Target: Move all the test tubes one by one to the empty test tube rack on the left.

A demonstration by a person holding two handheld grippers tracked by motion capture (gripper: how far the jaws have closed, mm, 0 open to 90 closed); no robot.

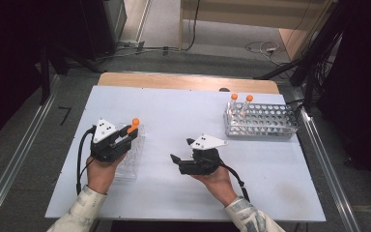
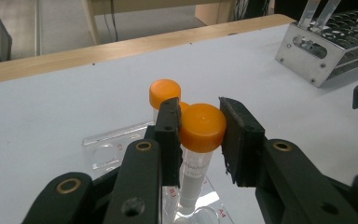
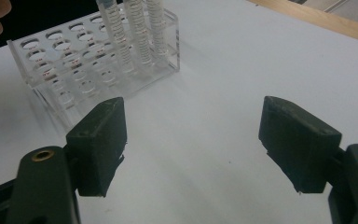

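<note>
Orange caps mark the tubes in this scene. The left gripper [image 2: 200, 135] has its two black jaws clamped on the orange cap of a tube [image 2: 196, 154], one pad on each side of the cap. The tube stands upright in the clear plastic rack [image 2: 109, 149], its pale body with printed lettering running down between the jaws into a hole marked with red letters. Just behind it, a second tube [image 2: 164, 93] with the same orange cap stands in the same rack, partly hidden by the left-hand jaw.

In the high view the left gripper [image 1: 131, 129] sits over the clear plastic rack [image 1: 135, 162] at the left of the white table [image 1: 174, 111], held from below by the person's left hand [image 1: 101, 174]. The right gripper [image 1: 183, 151] lies near the middle of the table in the right hand [image 1: 217, 180], well apart from both racks. Its jaws stand wide apart with only bare table between them, as the right gripper view shows, and beyond them the clear rack [image 3: 65, 70] holds three tubes [image 3: 135, 32] in a row at its far end.

At the far right of the table a metal rack [image 1: 263, 121] carries two more orange-capped tubes [image 1: 241, 104] at its left end.
</note>
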